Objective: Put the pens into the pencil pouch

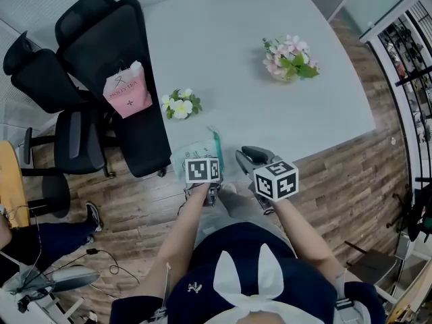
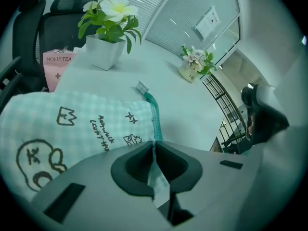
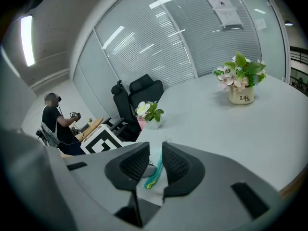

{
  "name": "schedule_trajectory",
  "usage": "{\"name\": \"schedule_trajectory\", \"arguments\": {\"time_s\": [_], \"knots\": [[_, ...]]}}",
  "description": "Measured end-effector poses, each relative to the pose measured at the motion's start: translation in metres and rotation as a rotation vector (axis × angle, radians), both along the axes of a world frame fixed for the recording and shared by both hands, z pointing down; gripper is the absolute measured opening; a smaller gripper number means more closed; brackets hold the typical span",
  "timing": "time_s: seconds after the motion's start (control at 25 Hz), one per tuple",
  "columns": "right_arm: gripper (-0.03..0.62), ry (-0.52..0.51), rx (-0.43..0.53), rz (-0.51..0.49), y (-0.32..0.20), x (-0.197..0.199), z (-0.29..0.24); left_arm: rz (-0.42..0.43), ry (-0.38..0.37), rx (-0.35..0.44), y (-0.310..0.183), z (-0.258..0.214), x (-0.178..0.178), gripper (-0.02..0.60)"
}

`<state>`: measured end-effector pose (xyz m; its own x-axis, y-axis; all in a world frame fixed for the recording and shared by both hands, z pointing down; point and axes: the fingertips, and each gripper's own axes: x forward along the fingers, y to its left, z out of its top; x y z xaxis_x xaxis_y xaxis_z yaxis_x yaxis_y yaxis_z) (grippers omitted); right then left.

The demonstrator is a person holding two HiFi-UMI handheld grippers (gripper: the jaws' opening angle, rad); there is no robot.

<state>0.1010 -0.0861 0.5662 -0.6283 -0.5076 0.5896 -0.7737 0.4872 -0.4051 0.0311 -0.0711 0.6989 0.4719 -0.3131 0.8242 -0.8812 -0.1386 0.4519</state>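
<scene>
The pencil pouch [image 2: 82, 124] is mint gingham with black doodles and a teal zipper [image 2: 154, 117]. It lies at the near edge of the white table [image 1: 270, 113]. My left gripper [image 2: 154, 150] is shut on the pouch's near edge, and a fold of fabric shows between its pads. In the head view the pouch [image 1: 196, 150] sits just ahead of the left marker cube [image 1: 202, 170]. My right gripper [image 3: 155, 160] hovers to the right of the pouch, open, with only the teal zipper end [image 3: 154, 174] showing beyond the gap. No pen shows in any view.
A small white-flower pot [image 1: 181, 104] stands just beyond the pouch. A pink-flower pot [image 1: 289, 59] is far right on the table. Black office chairs [image 1: 101, 39] with a pink bag [image 1: 127, 90] line the table's left side. A person [image 3: 55, 124] sits further off.
</scene>
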Motion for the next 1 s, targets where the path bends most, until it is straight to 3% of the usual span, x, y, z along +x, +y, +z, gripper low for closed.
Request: {"name": "schedule_trajectory", "arguments": {"time_s": [0.16, 0.36, 0.56, 0.76, 1.0], "knots": [[0.089, 0.001, -0.001, -0.013, 0.003, -0.004, 0.001, 0.015, -0.021, 0.006, 0.000, -0.001, 0.002, 0.037], [0.089, 0.002, 0.003, -0.021, 0.007, -0.004, 0.003, -0.051, 0.063, -0.006, 0.000, -0.002, 0.004, 0.043], [0.089, 0.015, 0.023, -0.026, 0.011, -0.001, 0.001, -0.060, 0.110, 0.013, 0.003, -0.014, 0.005, 0.123], [0.089, 0.013, 0.040, -0.024, 0.017, 0.002, 0.000, -0.065, 0.070, 0.096, 0.005, -0.037, -0.003, 0.127], [0.081, 0.020, 0.090, -0.035, 0.026, 0.001, -0.007, -0.128, 0.012, 0.253, 0.004, -0.076, -0.024, 0.126]]}}
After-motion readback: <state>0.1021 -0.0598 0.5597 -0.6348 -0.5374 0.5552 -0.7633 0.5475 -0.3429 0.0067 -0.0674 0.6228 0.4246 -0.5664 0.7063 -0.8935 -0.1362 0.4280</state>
